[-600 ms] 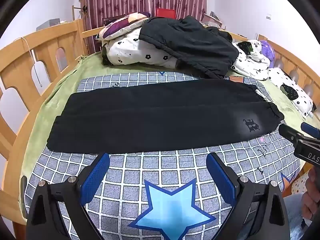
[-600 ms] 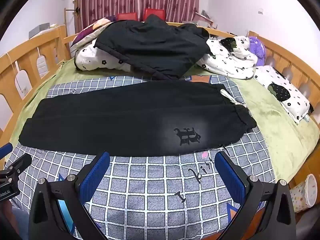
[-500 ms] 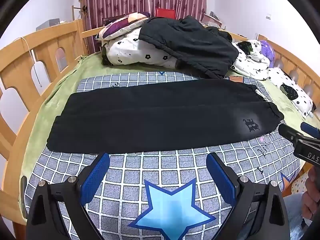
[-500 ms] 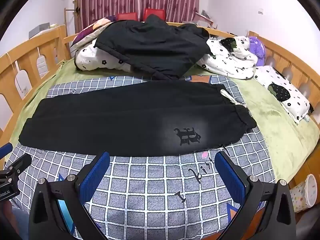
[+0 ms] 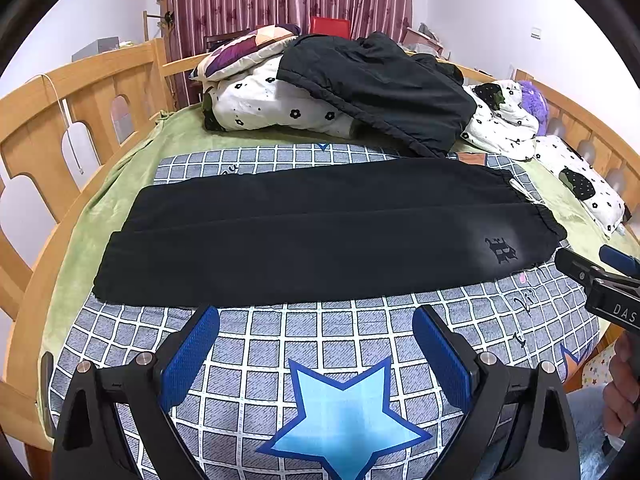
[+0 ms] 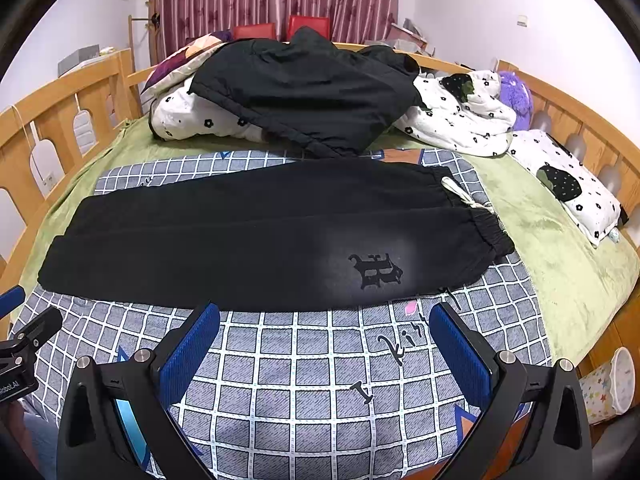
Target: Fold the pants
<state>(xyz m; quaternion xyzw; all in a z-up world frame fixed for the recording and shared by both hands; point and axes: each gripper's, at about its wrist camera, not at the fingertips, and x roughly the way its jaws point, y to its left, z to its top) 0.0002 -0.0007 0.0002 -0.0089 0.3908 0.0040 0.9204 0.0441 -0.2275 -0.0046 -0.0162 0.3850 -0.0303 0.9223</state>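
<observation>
Black pants (image 5: 312,236) (image 6: 256,240) lie flat across the checked blanket, one leg laid over the other, cuffs at the left and the elastic waistband with a white drawstring (image 6: 464,196) at the right. A dark emblem (image 6: 374,270) marks the hip. My left gripper (image 5: 316,320) hovers open just short of the pants' near edge, nothing between its blue pads. My right gripper (image 6: 325,316) is likewise open over the blanket, near the emblem. In the left wrist view the right gripper's tips (image 5: 596,268) show at the right edge.
A grey checked blanket (image 5: 340,352) with a blue star covers a green sheet (image 6: 560,240). A black jacket (image 6: 312,88) lies on flowered bedding (image 6: 460,120) at the back. Wooden rails (image 5: 80,92) ring the bed. A paper cup (image 6: 610,384) stands off the right edge.
</observation>
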